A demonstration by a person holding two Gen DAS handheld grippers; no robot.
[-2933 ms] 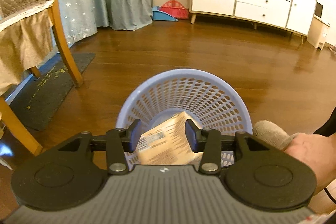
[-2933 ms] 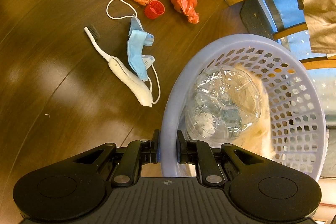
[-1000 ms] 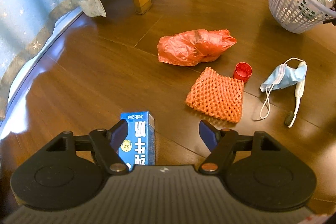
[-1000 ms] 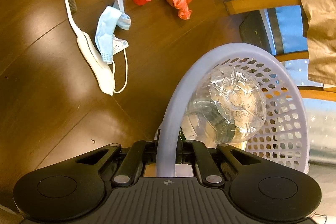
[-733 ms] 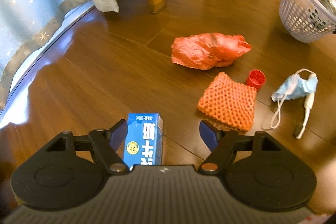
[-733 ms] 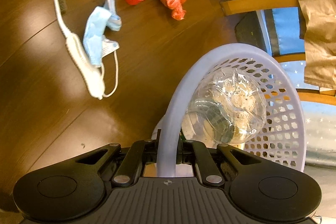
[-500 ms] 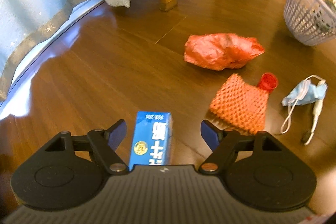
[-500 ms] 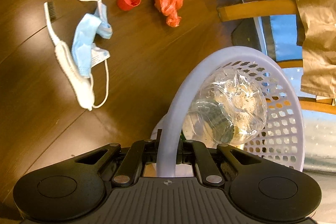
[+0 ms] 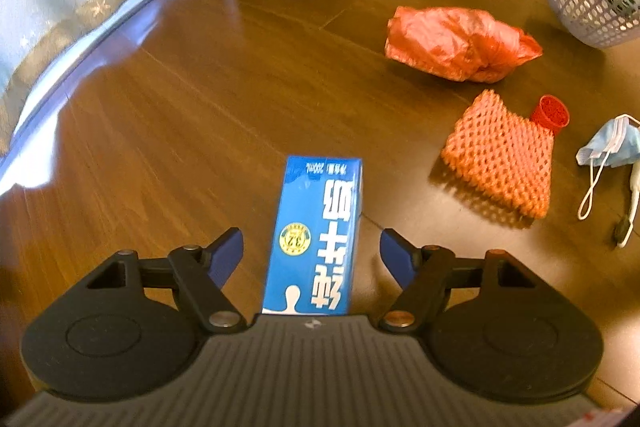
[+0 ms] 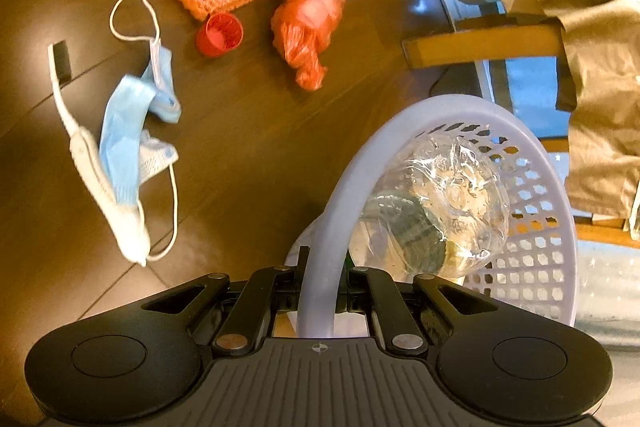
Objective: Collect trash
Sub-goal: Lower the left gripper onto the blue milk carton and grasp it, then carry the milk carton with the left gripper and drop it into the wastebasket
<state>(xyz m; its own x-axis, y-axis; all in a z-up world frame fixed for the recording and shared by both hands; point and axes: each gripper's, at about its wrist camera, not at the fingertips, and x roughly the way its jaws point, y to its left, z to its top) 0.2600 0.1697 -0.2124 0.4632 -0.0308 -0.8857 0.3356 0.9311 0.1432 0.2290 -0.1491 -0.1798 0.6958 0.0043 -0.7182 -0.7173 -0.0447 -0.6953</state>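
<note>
Left gripper (image 9: 312, 255) is closing around a blue carton (image 9: 316, 239), pads not touching it. Right gripper (image 10: 320, 283) pinches the basket (image 10: 400, 131) rim.

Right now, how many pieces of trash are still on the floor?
6: milk carton, mesh sleeve, plastic bag, red cap, face mask, toothbrush. More may lie out of view.

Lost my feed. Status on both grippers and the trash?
Left gripper closing around the milk carton, pads not touching. Right gripper shut on the basket rim. Nothing blocking.
</note>
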